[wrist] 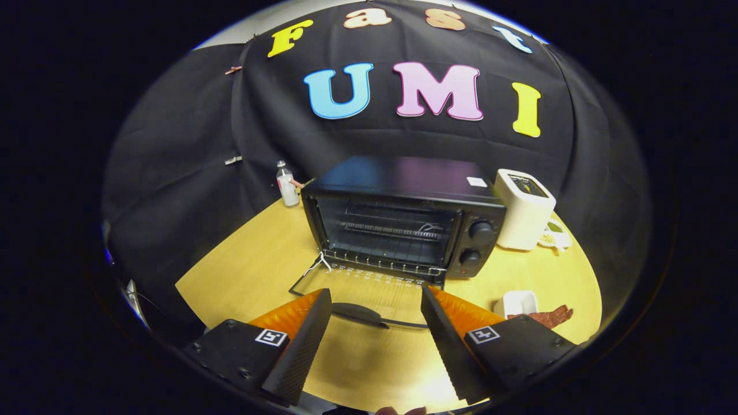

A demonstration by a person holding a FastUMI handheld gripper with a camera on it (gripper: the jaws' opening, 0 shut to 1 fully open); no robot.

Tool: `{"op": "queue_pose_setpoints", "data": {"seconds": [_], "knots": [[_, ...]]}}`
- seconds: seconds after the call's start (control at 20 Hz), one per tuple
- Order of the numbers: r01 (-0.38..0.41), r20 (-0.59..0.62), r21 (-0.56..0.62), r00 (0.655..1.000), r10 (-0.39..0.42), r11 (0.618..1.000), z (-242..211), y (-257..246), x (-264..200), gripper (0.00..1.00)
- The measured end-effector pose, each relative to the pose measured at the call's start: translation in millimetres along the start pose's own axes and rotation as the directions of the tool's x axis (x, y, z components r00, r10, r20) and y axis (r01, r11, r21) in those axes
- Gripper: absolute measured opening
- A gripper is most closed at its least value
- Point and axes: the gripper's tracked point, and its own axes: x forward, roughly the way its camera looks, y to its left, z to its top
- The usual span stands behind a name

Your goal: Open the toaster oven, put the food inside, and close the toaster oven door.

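The tool (376,305) hangs over the near part of the bench (242,271) with its fingers spread wide and nothing between them but air. Just ahead of the fingertips, the oven (403,222) stands at the middle of the bench with its door (369,294) swung fully down and lying flat; the dark handle (358,314) of the door sits in the gap between the two fingers, below them and not touched. Inside the oven a wire rack (392,230) is seen, and two round knobs (479,242) sit one above the other on its right panel. The food (548,317), a flat reddish-brown strip, lies on the bench beside the right finger, next to a small white dish (518,302). Beyond these, just right of the oven, a white boxy appliance (523,210) stands upright, with something small and pale behind it that I cannot make out. To the left of the oven, near the back wall, a small clear bottle (286,185) stands upright.
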Motion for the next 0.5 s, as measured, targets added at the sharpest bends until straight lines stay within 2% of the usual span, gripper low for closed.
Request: {"op": "queue_pose_setpoints", "data": {"seconds": [0.15,0.5], "knots": [[0.001,-0.018,-0.004,1.000,-0.001,1.000,7.7,-37.4,-20.3,0.97],[0.098,-0.058,-0.029,0.993,-0.099,0.995,4.1,-152.5,-54.1,0.97]]}}
